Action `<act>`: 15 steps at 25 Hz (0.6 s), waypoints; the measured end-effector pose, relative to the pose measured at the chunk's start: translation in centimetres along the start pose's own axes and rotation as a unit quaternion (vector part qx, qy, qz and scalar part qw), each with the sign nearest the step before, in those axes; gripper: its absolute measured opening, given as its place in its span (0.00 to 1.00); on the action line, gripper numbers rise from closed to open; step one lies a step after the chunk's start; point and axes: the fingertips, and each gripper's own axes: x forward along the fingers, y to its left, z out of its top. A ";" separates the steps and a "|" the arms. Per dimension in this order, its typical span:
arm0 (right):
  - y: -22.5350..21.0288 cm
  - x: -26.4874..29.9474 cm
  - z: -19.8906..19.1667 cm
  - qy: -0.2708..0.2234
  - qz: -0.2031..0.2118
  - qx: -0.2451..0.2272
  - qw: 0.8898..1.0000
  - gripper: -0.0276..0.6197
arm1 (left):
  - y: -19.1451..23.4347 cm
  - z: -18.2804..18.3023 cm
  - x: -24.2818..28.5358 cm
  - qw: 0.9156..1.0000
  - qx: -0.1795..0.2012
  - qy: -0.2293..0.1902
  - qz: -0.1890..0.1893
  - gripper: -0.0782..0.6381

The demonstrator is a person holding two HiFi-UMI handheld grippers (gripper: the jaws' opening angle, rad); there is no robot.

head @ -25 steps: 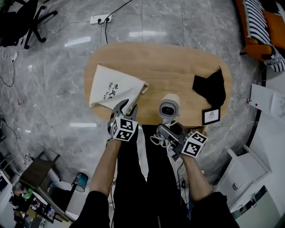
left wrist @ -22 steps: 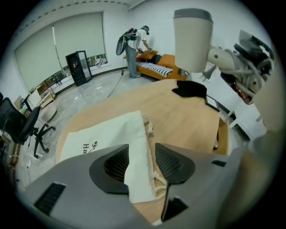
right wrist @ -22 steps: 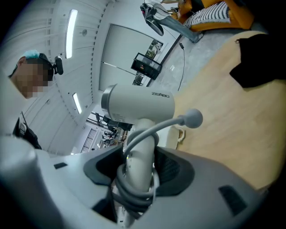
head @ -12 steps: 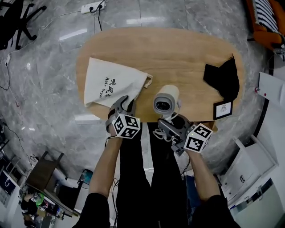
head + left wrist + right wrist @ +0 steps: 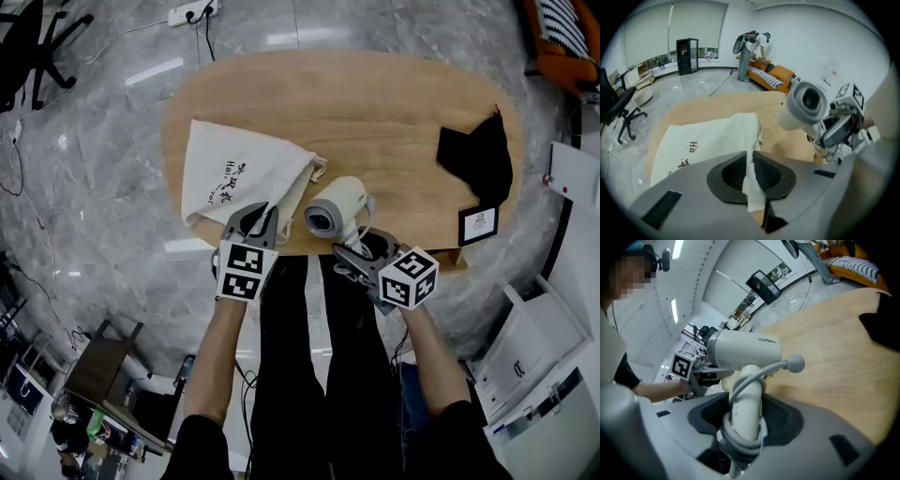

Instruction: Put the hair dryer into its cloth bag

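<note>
The left gripper [image 5: 752, 174] is closing its jaws on a fold of the bag [image 5: 239, 173], and the cloth is pinched between the pads. The fold comes from the bag's near right edge, close to its mouth. The rest of the bag lies flat on the left part of the table [image 5: 394, 112], dark print up, with its drawstring end pointing right.

The right gripper [image 5: 746, 423] is clamped on the handle of the dryer [image 5: 334, 206], where the cord is wound round the grip. The white barrel sits over the table's near edge, just right of the bag's mouth. Its open end faces near and left. I cannot tell whether the barrel touches the wood. The two grippers are near each other at the near edge, left beside right.

At the right end of the table lies a black cloth [image 5: 478, 157], with a small card [image 5: 478, 224] just on its near side. On the grey floor beyond the far edge lies a power strip [image 5: 184, 14].
</note>
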 end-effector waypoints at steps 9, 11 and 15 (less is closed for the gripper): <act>-0.8 3.1 -0.7 0.126 -0.053 -0.155 0.979 0.39 | 0.7 1.7 -2.4 0.999 -0.040 -0.011 -0.034 0.16; -0.8 3.9 -0.5 0.149 -0.071 -0.188 0.968 0.39 | 0.8 1.7 -2.6 0.998 -0.042 -0.009 -0.041 0.16; -1.1 5.2 0.5 0.187 -0.098 -0.262 0.942 0.39 | 1.1 1.9 -2.8 0.998 -0.044 -0.008 -0.039 0.16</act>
